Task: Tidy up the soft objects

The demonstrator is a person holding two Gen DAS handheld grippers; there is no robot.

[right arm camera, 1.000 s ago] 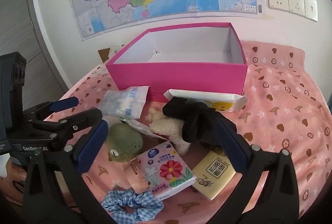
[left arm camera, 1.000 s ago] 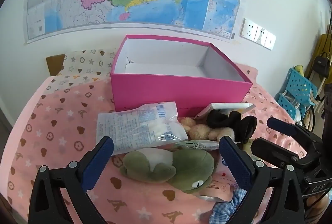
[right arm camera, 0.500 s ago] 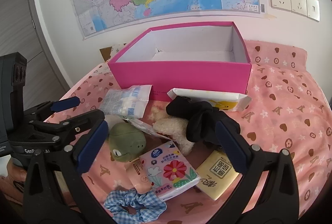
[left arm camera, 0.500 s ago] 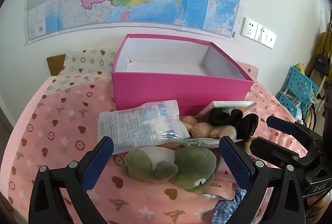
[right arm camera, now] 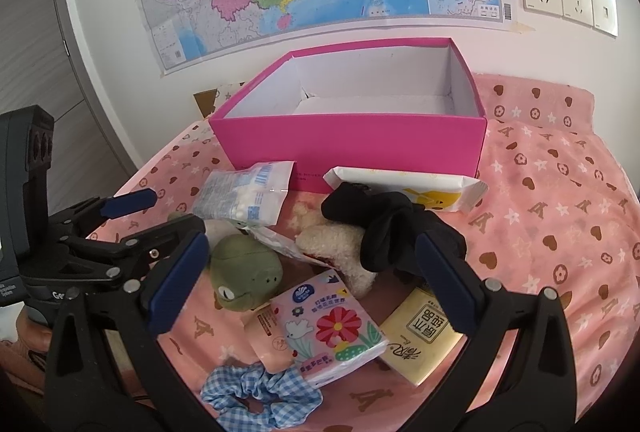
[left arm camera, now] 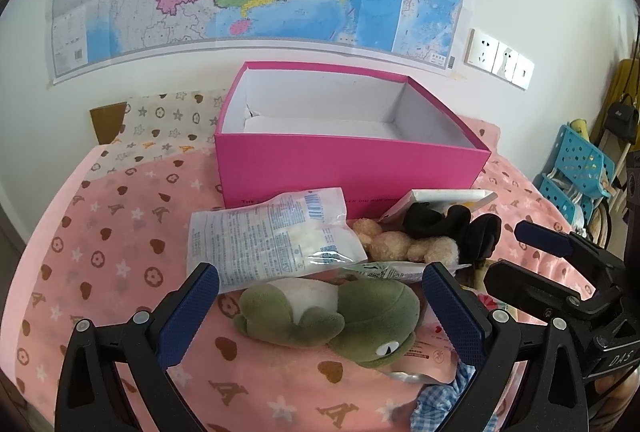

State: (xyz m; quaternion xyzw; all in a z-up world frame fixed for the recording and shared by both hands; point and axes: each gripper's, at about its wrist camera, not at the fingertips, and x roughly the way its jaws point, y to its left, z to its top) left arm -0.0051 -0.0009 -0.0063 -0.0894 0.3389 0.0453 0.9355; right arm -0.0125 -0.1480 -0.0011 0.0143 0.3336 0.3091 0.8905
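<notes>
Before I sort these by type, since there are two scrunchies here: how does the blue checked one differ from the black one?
The blue checked scrunchie is pale gingham and lies alone at the near edge of the pile; the black scrunchie is plain and dark and sits further back, near the pink box. The blue checked scrunchie lies flat with its hole showing; the black scrunchie is bunched, resting against the beige plush. Both are gathered fabric, and neither is in a gripper.
</notes>
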